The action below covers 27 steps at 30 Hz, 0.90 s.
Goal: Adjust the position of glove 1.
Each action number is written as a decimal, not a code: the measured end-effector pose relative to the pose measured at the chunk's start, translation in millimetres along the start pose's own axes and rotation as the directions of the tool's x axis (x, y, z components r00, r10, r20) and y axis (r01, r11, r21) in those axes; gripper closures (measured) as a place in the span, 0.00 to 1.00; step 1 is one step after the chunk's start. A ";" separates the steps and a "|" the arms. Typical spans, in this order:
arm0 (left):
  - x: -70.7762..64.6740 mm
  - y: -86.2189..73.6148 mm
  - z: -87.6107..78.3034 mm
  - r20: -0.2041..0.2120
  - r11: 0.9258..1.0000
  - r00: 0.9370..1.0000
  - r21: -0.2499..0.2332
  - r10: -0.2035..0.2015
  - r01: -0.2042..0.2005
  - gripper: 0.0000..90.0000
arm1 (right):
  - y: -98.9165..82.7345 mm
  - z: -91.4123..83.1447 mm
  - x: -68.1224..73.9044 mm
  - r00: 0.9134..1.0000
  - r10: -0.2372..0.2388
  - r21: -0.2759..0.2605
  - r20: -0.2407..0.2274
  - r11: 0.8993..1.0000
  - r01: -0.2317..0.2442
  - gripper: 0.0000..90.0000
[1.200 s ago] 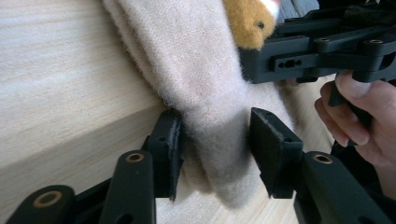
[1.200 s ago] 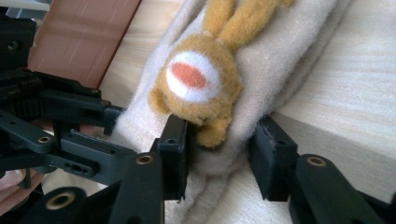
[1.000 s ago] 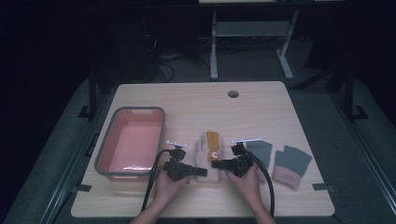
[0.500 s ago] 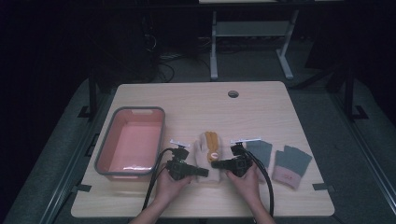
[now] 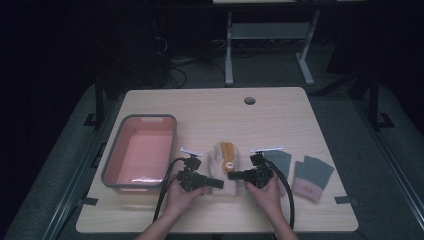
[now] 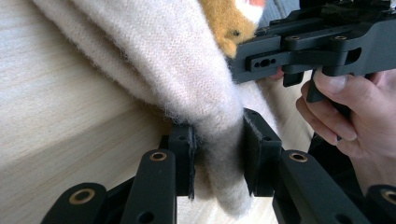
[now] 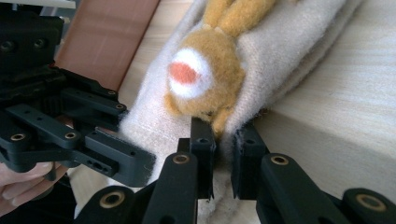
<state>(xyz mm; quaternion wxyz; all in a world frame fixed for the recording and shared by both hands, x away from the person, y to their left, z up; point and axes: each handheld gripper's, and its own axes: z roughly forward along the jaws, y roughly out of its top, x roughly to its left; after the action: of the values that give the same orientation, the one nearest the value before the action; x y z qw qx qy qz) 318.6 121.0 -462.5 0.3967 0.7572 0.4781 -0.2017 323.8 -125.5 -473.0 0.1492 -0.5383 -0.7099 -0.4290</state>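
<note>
Your table (image 5: 210, 112) is a light wood top with a round cable hole (image 5: 249, 100) at twelve o'clock. At nine o'clock sits a pink tub with a grey rim (image 5: 140, 150). Near the centre, toward six, lies a cream mitten with an orange animal face (image 5: 224, 165). At about four o'clock lie two grey fingerless gloves: one (image 5: 280, 161) just beside the mitten, the other (image 5: 311, 177), pink-cuffed, farther out.

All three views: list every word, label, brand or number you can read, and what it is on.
None can be read.
The cream glove bears an orange animal patch, no letters.
The grey glove has a plain pink cuff.
The pink bin is unmarked.
</note>
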 end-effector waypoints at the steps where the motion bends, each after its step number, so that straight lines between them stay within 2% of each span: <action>1: -0.9 0.3 -0.8 0.001 1.000 1.000 0.001 0.002 -0.002 0.76 | -0.1 -1.1 0.4 1.000 -0.002 -0.001 -0.002 1.000 0.002 0.90; 13: -9.3 6.1 -18.0 0.047 0.999 0.999 -0.031 0.020 -0.018 0.76 | 5.3 -15.6 13.9 0.999 -0.018 -0.031 -0.040 0.999 0.016 0.91; 15: -11.8 8.0 -21.6 0.048 0.999 0.998 -0.030 0.029 -0.028 0.76 | 6.7 -18.5 16.9 0.999 -0.022 -0.040 -0.048 0.999 0.021 0.91; 17: -14.3 10.5 -25.3 0.048 0.998 0.997 -0.033 0.055 -0.054 0.76 | 8.2 -20.7 19.2 0.998 -0.026 -0.046 -0.055 0.999 0.023 0.91; 19: -16.2 11.5 -27.9 0.052 0.997 0.997 -0.042 0.061 -0.059 0.76 | 9.7 -22.9 20.4 0.998 -0.026 -0.051 -0.065 0.998 0.023 0.91; 27: -20.6 15.2 -37.1 0.068 0.997 0.996 -0.056 0.065 -0.061 0.76 | 16.7 -29.7 31.1 0.997 -0.045 -0.055 -0.063 0.998 0.041 0.91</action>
<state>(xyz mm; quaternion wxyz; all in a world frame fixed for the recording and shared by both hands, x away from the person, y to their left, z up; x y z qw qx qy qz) 319.8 135.4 -419.8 0.4396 0.7535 0.4452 -0.2021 319.6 -127.7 -427.1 0.1483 -0.5126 -0.7044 -0.4680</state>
